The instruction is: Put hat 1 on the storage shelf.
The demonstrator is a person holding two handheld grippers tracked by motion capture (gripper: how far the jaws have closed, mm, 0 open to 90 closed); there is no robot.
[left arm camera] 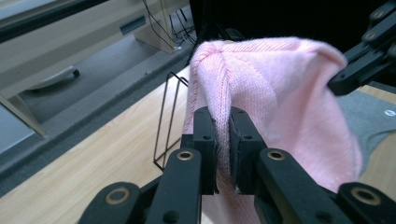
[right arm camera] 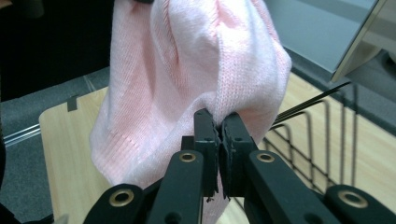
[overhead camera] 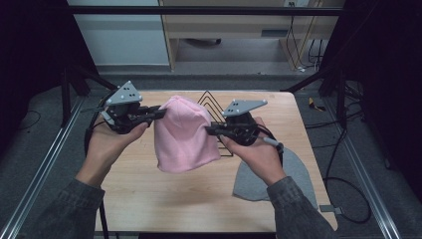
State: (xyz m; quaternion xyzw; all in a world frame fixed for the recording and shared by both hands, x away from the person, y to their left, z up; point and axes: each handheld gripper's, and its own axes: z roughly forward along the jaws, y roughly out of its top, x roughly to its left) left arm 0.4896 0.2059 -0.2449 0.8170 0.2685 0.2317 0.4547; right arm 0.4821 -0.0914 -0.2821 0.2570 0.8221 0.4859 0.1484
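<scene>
A pink knitted beanie [overhead camera: 183, 134] hangs in the air above the wooden table [overhead camera: 149, 194], held between both grippers. My left gripper [overhead camera: 158, 113] is shut on its left edge; in the left gripper view the jaws pinch a fold of the pink beanie [left arm camera: 261, 98] at the gripper [left arm camera: 223, 122]. My right gripper [overhead camera: 211, 129] is shut on the right edge; in the right gripper view the pink beanie [right arm camera: 196, 70] is pinched at the gripper [right arm camera: 220, 123]. A grey beanie [overhead camera: 298, 174] lies flat on the table at the right, under my right hand.
A black wire rack [overhead camera: 209, 102] stands on the table behind the pink beanie, also seen as the wire rack [left arm camera: 168, 126] and the rack [right arm camera: 322, 140]. Metal rails [overhead camera: 45, 164] run along both sides of the table. Cables [overhead camera: 343, 189] trail on the floor at the right.
</scene>
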